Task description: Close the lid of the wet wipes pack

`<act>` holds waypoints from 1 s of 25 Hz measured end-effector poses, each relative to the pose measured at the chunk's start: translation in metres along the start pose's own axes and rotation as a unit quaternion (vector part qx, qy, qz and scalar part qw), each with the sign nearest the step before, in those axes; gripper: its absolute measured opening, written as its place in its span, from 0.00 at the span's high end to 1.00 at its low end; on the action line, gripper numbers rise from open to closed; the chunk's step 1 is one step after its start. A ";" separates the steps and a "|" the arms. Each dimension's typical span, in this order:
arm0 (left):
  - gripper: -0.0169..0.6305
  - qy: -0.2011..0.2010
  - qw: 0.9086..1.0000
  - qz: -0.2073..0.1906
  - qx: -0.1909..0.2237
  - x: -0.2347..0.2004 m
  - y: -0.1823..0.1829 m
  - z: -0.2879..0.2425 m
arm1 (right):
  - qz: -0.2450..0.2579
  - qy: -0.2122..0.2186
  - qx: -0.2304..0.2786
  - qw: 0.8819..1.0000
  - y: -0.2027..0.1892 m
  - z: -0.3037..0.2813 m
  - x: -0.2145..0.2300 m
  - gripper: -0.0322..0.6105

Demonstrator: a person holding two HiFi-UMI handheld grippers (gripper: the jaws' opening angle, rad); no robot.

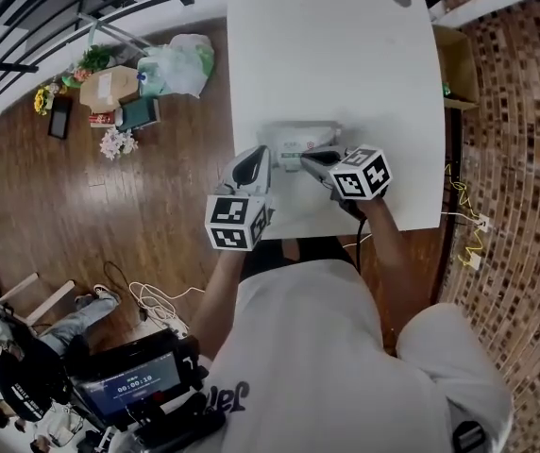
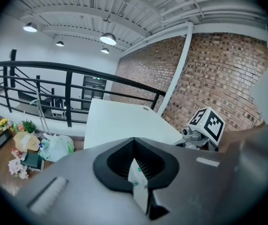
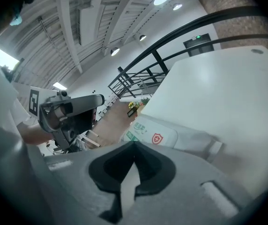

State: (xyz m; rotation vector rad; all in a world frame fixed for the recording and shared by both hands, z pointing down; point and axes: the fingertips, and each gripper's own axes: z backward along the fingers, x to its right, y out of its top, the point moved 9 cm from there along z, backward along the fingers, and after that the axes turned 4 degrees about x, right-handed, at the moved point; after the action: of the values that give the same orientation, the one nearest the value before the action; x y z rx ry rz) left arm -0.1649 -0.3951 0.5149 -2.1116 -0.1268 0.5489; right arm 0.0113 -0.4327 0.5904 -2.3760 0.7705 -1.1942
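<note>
With both arms reaching forward, the left gripper [image 1: 260,161] is pinching the wet wipes pack [image 1: 294,141] and the right gripper [image 1: 311,156] is pinching a pale flap [image 3: 127,185] near the red shield label [image 3: 158,138].

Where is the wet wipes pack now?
In the head view, the wet wipes pack lies near the front edge of the white table, just ahead of the left tongs and right tongs.

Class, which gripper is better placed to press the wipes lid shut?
Probably right: the right gripper is free, facing the lid of the wet wipes pack; the left gripper grips the pack's edge.
</note>
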 end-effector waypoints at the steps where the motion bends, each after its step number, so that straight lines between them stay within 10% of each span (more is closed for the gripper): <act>1: 0.95 0.000 1.000 0.000 -0.001 0.000 -0.001 0.000 | -0.006 -0.005 0.004 1.000 -0.002 0.000 -0.001 0.96; 25: 0.95 -0.008 0.999 -0.006 -0.036 -0.001 -0.031 -0.002 | 0.010 -0.091 -0.021 0.996 -0.014 -0.013 -0.013 0.97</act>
State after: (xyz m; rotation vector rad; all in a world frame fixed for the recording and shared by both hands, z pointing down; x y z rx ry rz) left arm -0.1611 -0.3788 0.5413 -2.1761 -0.1694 0.5618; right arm -0.0010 -0.4151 0.5975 -2.4627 0.7647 -0.9470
